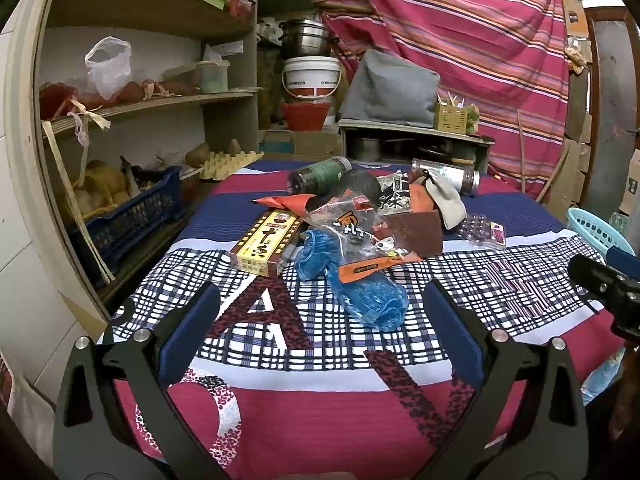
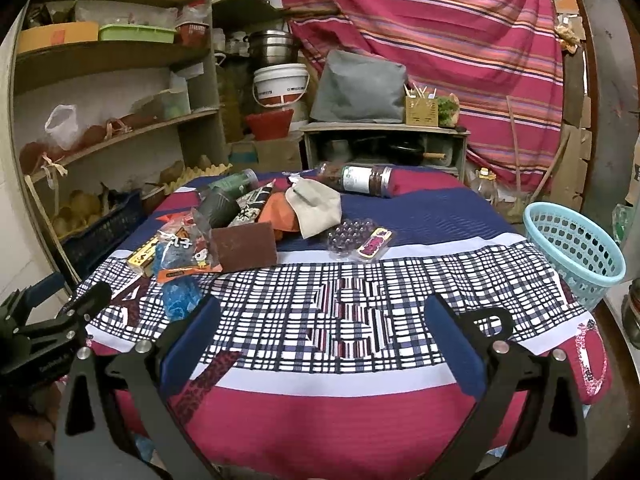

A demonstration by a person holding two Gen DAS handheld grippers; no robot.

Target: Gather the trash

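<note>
A heap of trash lies on the patterned cloth: a blue plastic wrapper (image 1: 352, 284), a yellow-brown carton (image 1: 266, 246), an orange snack bag (image 1: 360, 240), a brown square pad (image 2: 244, 248), a grey cloth pouch (image 2: 316, 204), a clear blister tray (image 2: 352, 240) and two plastic jars (image 1: 320, 174) (image 2: 360, 178). My left gripper (image 1: 320, 320) hovers open just short of the blue wrapper. Over the checked middle of the cloth my right gripper (image 2: 320, 324) is open, holding nothing. A light-blue basket (image 2: 572, 244) stands off the table's right edge.
Wooden shelves (image 1: 152, 100) with bags, an egg tray and a dark blue crate (image 1: 132, 216) run along the left. Behind the table are a white bucket (image 1: 310, 78), steel pots, a grey bag on a low stand and a striped red curtain (image 2: 460, 40).
</note>
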